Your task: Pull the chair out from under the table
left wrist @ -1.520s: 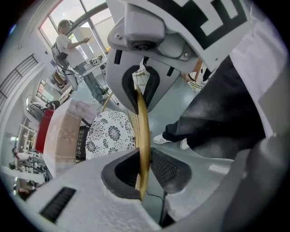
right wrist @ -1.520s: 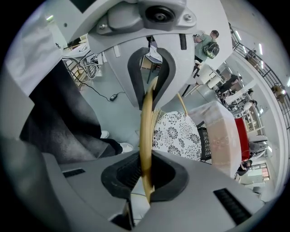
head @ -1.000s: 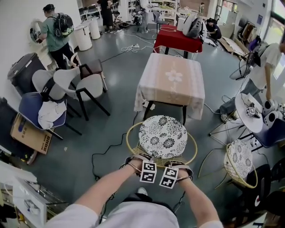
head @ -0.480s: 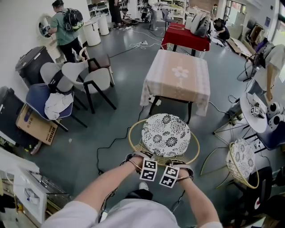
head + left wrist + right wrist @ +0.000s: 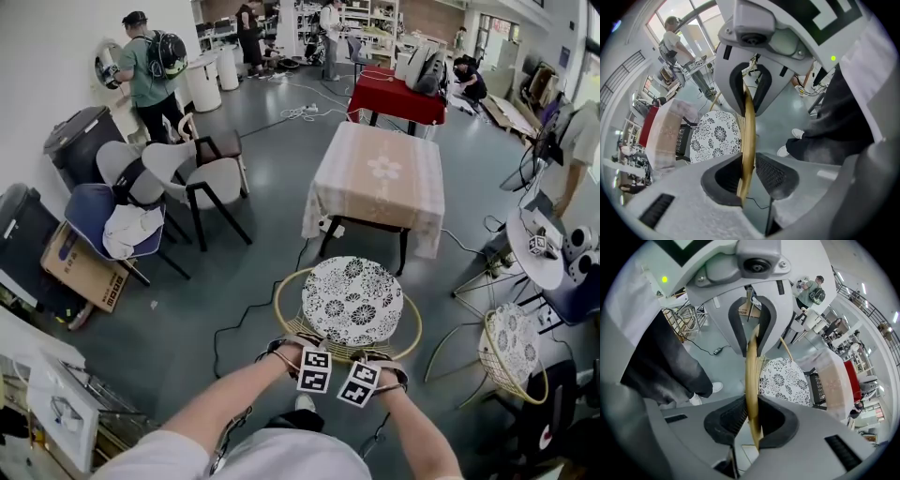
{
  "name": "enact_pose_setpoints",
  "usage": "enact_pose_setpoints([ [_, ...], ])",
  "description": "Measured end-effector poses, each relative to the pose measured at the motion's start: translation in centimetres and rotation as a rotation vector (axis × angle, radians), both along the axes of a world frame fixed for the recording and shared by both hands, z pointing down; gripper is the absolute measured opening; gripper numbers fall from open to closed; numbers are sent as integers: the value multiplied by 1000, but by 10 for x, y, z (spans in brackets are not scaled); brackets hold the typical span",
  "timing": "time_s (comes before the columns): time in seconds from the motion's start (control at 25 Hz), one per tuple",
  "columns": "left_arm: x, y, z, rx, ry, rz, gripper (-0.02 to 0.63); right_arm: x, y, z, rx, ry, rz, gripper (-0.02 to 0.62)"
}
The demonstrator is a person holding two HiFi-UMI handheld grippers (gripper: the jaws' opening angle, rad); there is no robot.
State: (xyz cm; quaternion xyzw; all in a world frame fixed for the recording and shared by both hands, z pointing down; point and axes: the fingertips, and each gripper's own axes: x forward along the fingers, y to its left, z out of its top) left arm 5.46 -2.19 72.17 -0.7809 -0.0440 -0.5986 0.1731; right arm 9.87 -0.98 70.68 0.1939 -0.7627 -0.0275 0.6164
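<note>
A round rattan chair with a black-and-white flowered cushion (image 5: 352,300) stands on the floor just in front of a table with a pink cloth (image 5: 380,183). Both grippers grip the near arc of its cane rim (image 5: 281,314). My left gripper (image 5: 305,347) is shut on the rim (image 5: 749,126), which runs upright between its pads (image 5: 771,171). My right gripper (image 5: 373,356) is shut on the same rim (image 5: 752,366), a hand's width to the right. The cushion (image 5: 783,380) and the table (image 5: 832,380) lie beyond the jaws. My dark trousers and white shoe show beside both grippers.
Grey chairs (image 5: 202,178) and a blue chair piled with clothes (image 5: 117,225) stand at the left, with a cardboard box (image 5: 80,267). A black cable (image 5: 234,323) trails on the floor. A second rattan chair (image 5: 511,352) and a small round table (image 5: 539,248) are at the right. People stand farther off.
The chair has slid toward me with both grippers still on its rim. Its cushion now sits a little farther from the table's near edge.
</note>
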Motion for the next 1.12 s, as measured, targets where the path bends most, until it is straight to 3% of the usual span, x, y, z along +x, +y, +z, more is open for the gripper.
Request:
enact_pose_setpoints([
  [0.2, 0, 3, -3, -43, 64, -110, 152, -5, 0, -10, -4, -104, 97, 107],
  [0.48, 3, 2, -25, -33, 178, -231, 158, 0, -2, -26, 43, -174, 183, 109],
  [0.64, 2, 4, -40, -62, 264, -349, 158, 1, 3, -38, 64, -246, 248, 79],
  [0.88, 11, 10, -74, -90, 438, -489, 156, 9, 3, -72, 127, -385, 414, 43],
  [1.12, 29, 17, -121, -204, 663, -696, 133, 16, 6, -110, 199, -563, 585, 26],
])
